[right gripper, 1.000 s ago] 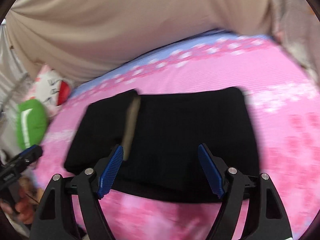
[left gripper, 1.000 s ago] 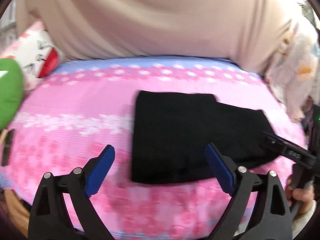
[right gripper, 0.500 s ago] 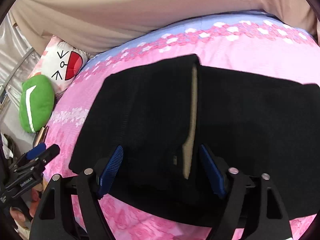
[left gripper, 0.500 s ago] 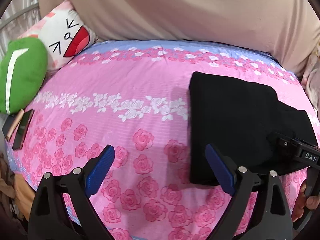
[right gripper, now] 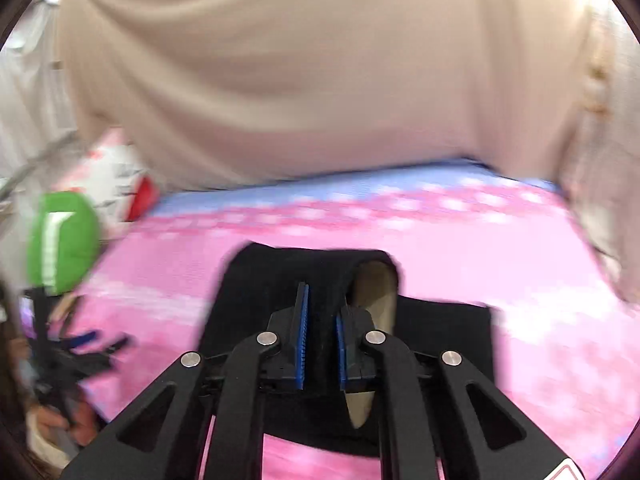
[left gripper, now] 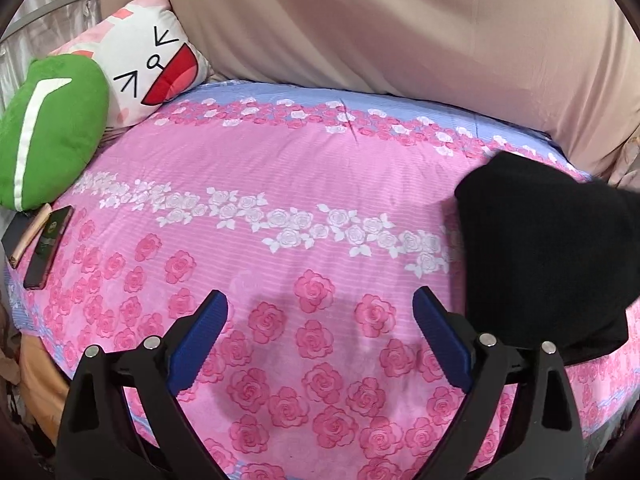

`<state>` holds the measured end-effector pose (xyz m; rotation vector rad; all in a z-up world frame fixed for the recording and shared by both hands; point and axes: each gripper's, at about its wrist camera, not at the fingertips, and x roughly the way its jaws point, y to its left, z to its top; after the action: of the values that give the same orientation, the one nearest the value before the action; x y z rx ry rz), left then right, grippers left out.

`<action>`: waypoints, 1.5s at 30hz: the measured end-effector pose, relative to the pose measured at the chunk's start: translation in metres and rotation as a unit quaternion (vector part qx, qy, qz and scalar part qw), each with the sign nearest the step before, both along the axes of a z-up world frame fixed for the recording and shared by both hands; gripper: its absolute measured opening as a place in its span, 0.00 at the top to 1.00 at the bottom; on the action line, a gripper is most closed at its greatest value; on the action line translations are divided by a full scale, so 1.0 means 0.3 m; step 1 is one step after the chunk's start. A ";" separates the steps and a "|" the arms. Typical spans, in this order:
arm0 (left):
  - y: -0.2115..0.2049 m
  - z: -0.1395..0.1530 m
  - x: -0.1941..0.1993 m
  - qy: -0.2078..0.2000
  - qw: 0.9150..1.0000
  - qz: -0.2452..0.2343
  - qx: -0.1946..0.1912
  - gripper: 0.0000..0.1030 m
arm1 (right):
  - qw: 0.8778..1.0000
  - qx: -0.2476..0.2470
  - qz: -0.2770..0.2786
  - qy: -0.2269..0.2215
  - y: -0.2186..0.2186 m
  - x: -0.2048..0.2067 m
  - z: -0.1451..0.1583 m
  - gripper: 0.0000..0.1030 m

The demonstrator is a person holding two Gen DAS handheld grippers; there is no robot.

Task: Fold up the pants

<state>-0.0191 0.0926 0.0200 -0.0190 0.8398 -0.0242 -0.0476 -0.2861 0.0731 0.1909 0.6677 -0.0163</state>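
Observation:
The black pants (left gripper: 548, 248) lie folded on the pink rose-print bed (left gripper: 280, 200), at the right edge of the left wrist view. My left gripper (left gripper: 320, 328) is open and empty over bare bedsheet, left of the pants. In the right wrist view my right gripper (right gripper: 320, 344) is shut on a raised fold of the black pants (right gripper: 280, 280). A beige inner lining (right gripper: 376, 292) shows just right of the fingers. The left gripper (right gripper: 80, 344) appears blurred at the far left of that view.
A green cushion (left gripper: 44, 132) and a white cartoon-face pillow (left gripper: 152, 68) lie at the bed's left head end. A dark phone (left gripper: 48, 244) lies on the bed's left edge. A beige cloth (left gripper: 400, 28) hangs behind the bed.
My right gripper closed on the pants and lifted a fold. My left gripper swung left, so the pants slid to the right edge of its view.

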 end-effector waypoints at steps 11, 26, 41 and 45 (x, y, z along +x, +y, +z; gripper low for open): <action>-0.254 -0.025 0.021 0.020 0.997 -0.080 0.003 0.11 | 0.988 0.130 -0.047 0.065 -0.292 -0.059 -0.289 0.35; -0.345 -0.071 0.041 0.048 0.994 -0.085 0.041 0.10 | 0.990 0.071 0.061 0.105 0.057 -0.019 -0.395 0.35; -0.308 -0.077 0.042 0.049 0.995 -0.077 0.045 0.10 | 0.991 0.040 0.000 0.125 -0.155 -0.058 -0.383 0.57; -0.305 -0.076 0.033 0.052 0.995 -0.082 0.036 0.10 | 0.995 0.056 -0.008 0.087 -0.180 -0.124 -0.304 0.41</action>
<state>-0.0091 0.0009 -0.0028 0.1182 0.9439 -0.1477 -0.0847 -0.3402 -0.0182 0.3060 0.8414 -0.0100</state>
